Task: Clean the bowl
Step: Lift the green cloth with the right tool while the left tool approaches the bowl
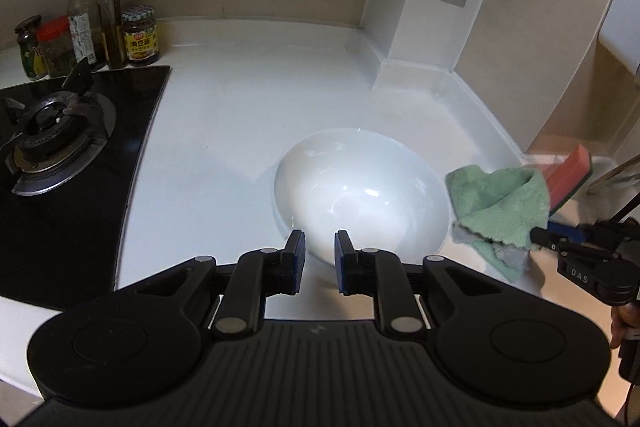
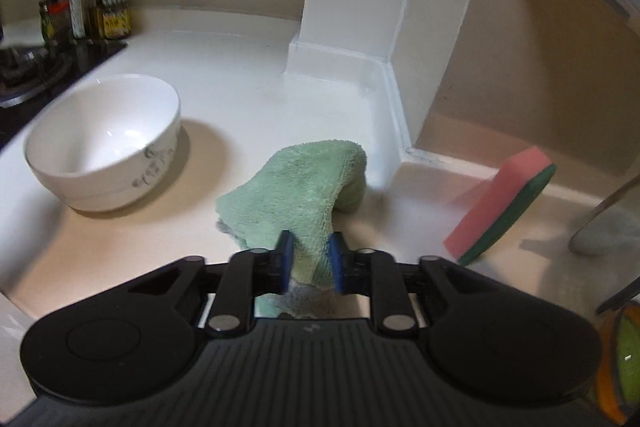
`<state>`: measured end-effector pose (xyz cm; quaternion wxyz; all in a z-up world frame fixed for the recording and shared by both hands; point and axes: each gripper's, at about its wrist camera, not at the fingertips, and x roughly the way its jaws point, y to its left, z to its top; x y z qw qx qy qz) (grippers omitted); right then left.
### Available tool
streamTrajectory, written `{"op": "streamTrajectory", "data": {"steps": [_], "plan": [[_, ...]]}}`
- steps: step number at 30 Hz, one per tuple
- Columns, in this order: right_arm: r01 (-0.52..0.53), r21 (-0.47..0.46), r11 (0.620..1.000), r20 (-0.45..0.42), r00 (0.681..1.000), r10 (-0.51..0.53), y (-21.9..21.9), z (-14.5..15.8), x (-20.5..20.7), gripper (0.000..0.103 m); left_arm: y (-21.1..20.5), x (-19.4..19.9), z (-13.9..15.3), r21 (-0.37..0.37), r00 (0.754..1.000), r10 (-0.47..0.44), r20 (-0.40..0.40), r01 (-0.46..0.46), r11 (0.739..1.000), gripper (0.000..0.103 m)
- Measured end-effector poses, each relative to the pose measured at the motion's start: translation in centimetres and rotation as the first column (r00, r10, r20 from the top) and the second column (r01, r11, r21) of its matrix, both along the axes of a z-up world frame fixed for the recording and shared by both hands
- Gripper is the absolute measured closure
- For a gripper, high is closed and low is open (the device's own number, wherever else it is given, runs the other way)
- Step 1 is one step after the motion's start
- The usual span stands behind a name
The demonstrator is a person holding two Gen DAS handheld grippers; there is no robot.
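A white bowl (image 1: 360,195) stands on the white counter (image 1: 224,107), straight ahead of my left gripper (image 1: 320,251). The left gripper is open and empty, its fingertips at the bowl's near rim. The bowl also shows at the left of the right wrist view (image 2: 104,143), upright, with a dark pattern on its side. My right gripper (image 2: 311,259) is shut on a green cloth (image 2: 296,195), which drapes forward onto the counter. In the left wrist view the cloth (image 1: 500,203) hangs from the right gripper (image 1: 540,237), just right of the bowl.
A pink and green sponge (image 2: 504,203) leans by the sink edge on the right. A gas stove (image 1: 52,131) lies to the left, with sauce bottles and jars (image 1: 96,27) behind it. A white vented column (image 1: 432,7) stands at the back.
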<state>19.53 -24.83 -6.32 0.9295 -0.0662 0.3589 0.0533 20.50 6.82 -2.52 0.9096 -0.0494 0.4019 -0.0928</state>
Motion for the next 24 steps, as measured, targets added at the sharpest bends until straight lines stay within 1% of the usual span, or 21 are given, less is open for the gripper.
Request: {"op": "streamTrajectory", "data": {"steps": [3,8,11,15,18,20,21,22,24], "plan": [[-0.001,0.084,0.996,0.02,1.0,-0.001,-0.9,1.3,0.1,0.1,0.3,0.6,0.6,-0.013,1.0,-0.002,0.011,0.002,1.0,0.083],[-0.014,0.198,0.98,0.145,0.989,-0.015,-1.1,6.1,1.2,0.1,0.9,1.6,1.4,-0.032,1.0,-0.006,0.028,0.007,0.999,0.083],[-0.041,0.241,0.97,0.194,0.981,-0.007,-0.4,8.1,2.1,0.1,1.4,1.8,1.6,-0.042,0.999,-0.002,0.049,0.004,0.999,0.083],[-0.071,0.265,0.962,0.273,0.962,-0.004,1.3,10.3,3.0,0.1,2.1,2.0,1.8,-0.036,0.997,-0.006,0.071,0.008,0.999,0.083],[-0.098,0.275,0.956,0.249,0.968,0.027,2.3,10.0,3.5,0.1,2.6,2.6,1.7,-0.031,0.997,-0.02,0.076,0.022,0.999,0.083],[-0.099,0.274,0.956,0.181,0.982,0.05,3.2,8.7,4.0,0.1,2.8,3.1,1.5,-0.028,0.997,-0.033,0.071,0.035,0.999,0.083],[-0.095,0.291,0.952,0.137,0.989,0.057,3.6,7.9,4.3,0.1,2.9,3.3,1.4,-0.027,0.997,-0.04,0.068,0.042,0.999,0.083],[-0.092,0.332,0.939,0.087,0.994,0.067,3.7,6.7,4.5,0.1,3.1,3.6,1.3,-0.026,0.997,-0.047,0.065,0.048,0.998,0.083],[-0.075,0.322,0.944,0.034,0.997,0.068,4.2,5.4,4.7,0.1,3.3,4.0,1.1,-0.024,0.996,-0.06,0.059,0.061,0.998,0.083]]}}
